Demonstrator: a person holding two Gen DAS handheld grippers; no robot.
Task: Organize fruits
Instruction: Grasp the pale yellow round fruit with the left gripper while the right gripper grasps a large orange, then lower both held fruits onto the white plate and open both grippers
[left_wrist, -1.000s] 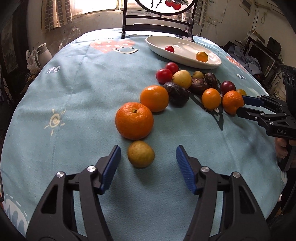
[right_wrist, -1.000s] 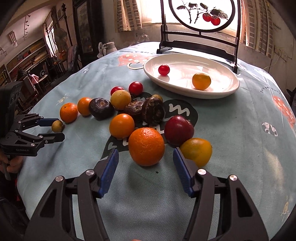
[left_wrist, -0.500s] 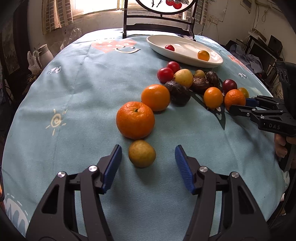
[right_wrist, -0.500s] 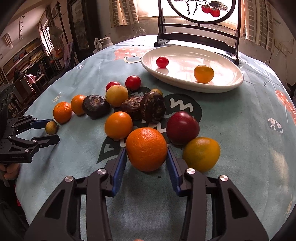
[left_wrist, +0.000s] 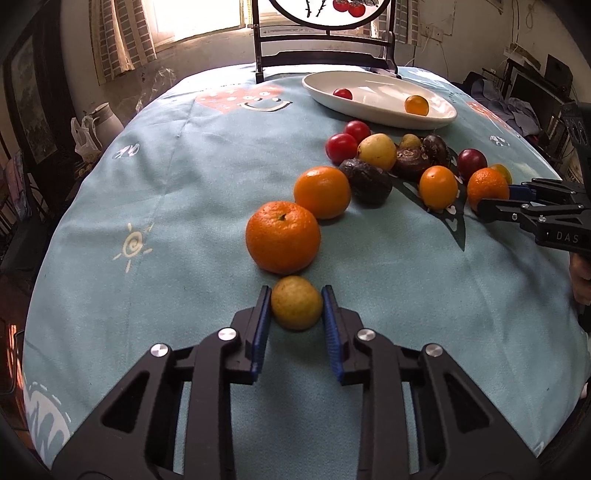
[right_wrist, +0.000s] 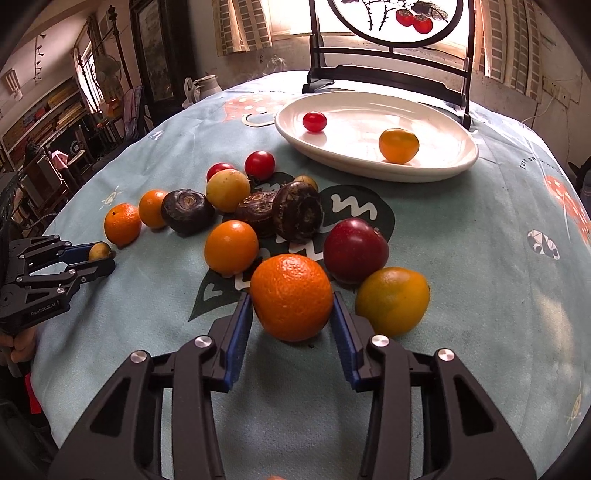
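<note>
My left gripper (left_wrist: 295, 314) is shut on a small yellow-green fruit (left_wrist: 296, 302) resting on the blue tablecloth, just in front of a large mandarin (left_wrist: 283, 236). My right gripper (right_wrist: 291, 314) is shut on an orange (right_wrist: 291, 297) at the near edge of the fruit pile; it also shows in the left wrist view (left_wrist: 487, 189). A white oval plate (right_wrist: 436, 170) at the back holds a cherry tomato (right_wrist: 314, 121) and a small orange fruit (right_wrist: 399, 145). Several more fruits lie loose between the grippers and the plate.
A dark red plum (right_wrist: 355, 250) and a yellow-orange fruit (right_wrist: 392, 301) sit right beside the right gripper. Dark water chestnuts (right_wrist: 297, 211) lie mid-pile. A dark wooden stand with a round screen (right_wrist: 388, 79) stands behind the plate. The round table's edge curves close on all sides.
Both grippers have closed: the left on the small yellow-green fruit, the right on the orange, after moving forward around them.
</note>
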